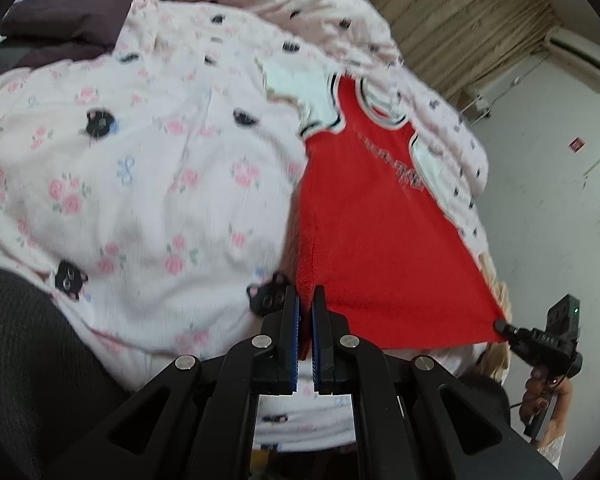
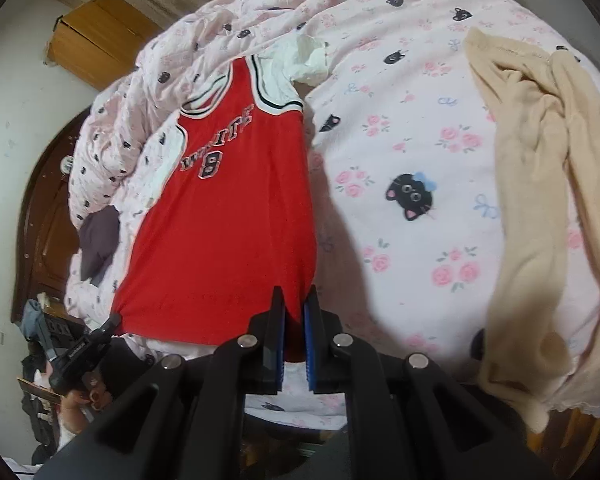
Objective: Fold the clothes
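Note:
A red sleeveless-style jersey (image 1: 379, 220) with white sleeves and a number 8 (image 2: 210, 168) lies stretched over a pink bedspread (image 1: 140, 180) printed with cats and roses. My left gripper (image 1: 307, 294) is shut on one bottom corner of its hem. My right gripper (image 2: 296, 298) is shut on the other bottom corner, with red cloth showing between its blue pads. Each gripper also shows in the other's view, the right gripper (image 1: 501, 326) and the left gripper (image 2: 115, 319) both pinching a hem tip. The hem runs taut between them.
A beige garment (image 2: 539, 200) lies crumpled on the bedspread (image 2: 399, 140) to the right of the jersey. A dark purple cloth (image 1: 68, 12) sits at the far end. A wooden cabinet (image 2: 92, 40) and a white wall flank the bed. A hand (image 1: 539, 396) grips the right handle.

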